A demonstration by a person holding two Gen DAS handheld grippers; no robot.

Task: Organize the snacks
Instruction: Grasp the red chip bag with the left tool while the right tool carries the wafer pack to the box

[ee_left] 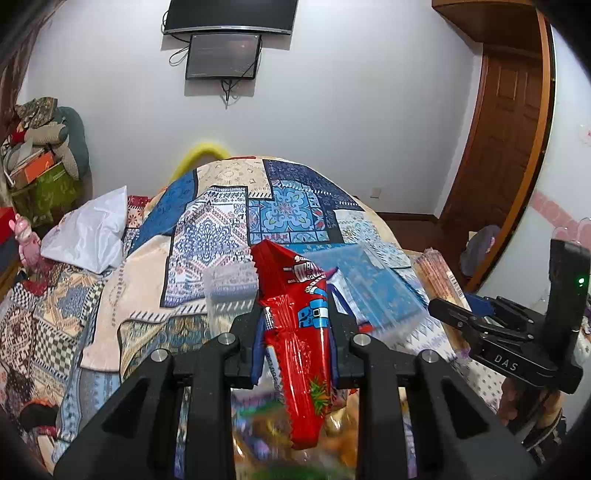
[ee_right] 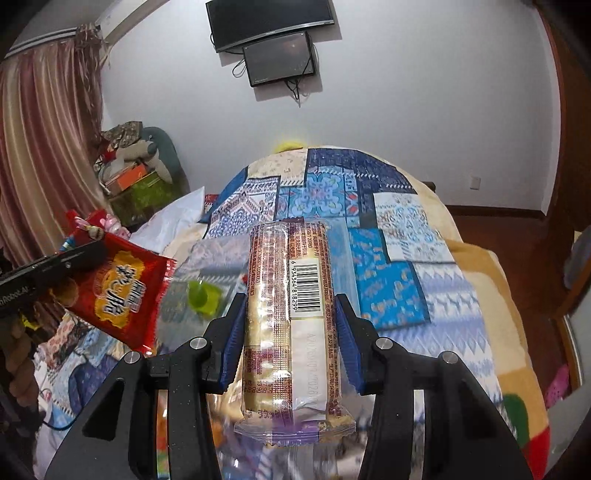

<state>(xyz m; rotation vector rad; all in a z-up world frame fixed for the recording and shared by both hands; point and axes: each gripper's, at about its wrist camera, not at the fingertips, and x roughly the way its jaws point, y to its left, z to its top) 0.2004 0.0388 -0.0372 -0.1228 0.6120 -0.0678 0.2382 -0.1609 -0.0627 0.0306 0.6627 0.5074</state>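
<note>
My left claw (ee_left: pixel 295 325) clamps the red snack packet (ee_left: pixel 303 332); my right claw (ee_right: pixel 290 332) grips the biscuit roll (ee_right: pixel 291 317) upright, perhaps crackers.

A plain white wall (ee_right: pixel 406 110) carries two dark flat screens (ee_right: pixel 269 22), one below the other, cables dangling. A bed under a blue-and-cream patchwork quilt (ee_right: pixel 369 206) fills the middle. At far left hang pink-striped curtains (ee_right: pixel 40 147) beside a cluttered heap of boxes and cloth (ee_left: pixel 40 166). A brown wooden door (ee_left: pixel 506 147) stands right, over dark wooden floor (ee_right: pixel 517 240).

Black gripper (ee_left: pixel 295 325), blue pads, silver screws
</note>
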